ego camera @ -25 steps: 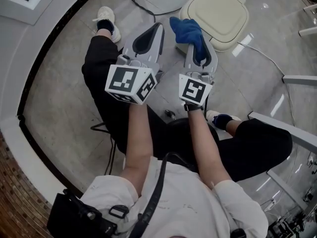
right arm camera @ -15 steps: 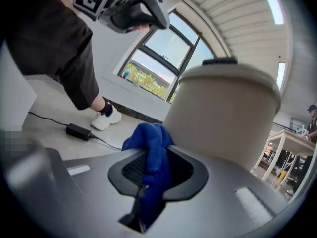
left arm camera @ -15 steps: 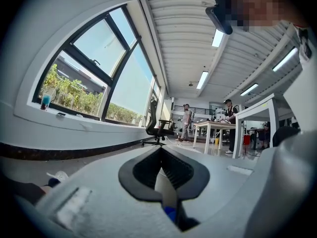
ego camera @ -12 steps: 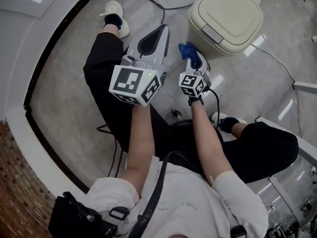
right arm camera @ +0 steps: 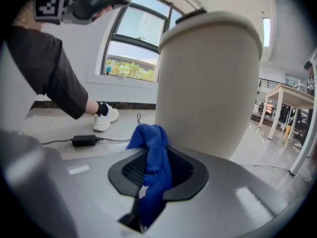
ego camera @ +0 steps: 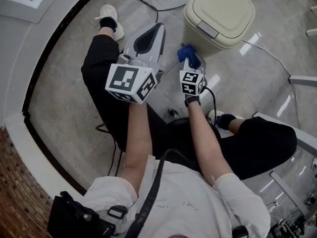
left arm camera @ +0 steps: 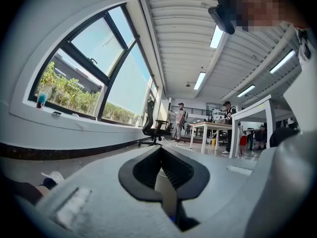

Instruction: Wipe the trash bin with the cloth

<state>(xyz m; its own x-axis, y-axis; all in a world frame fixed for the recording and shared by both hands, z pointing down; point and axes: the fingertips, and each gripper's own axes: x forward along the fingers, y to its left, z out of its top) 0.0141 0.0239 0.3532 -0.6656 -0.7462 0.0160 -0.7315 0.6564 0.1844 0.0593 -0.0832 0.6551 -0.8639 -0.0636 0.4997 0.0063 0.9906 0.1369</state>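
The floor (ego camera: 247, 78) is shiny grey stone. A cream trash bin (ego camera: 220, 14) with its lid shut stands on it, on the far side of the sitting person's feet. The right gripper (ego camera: 192, 60) is just beside the bin's near side. Its jaws squeeze a blue cloth (right arm camera: 153, 157) that sticks out toward the bin. The left gripper (ego camera: 154, 32) is to the left, jaws pressed together with nothing in them.
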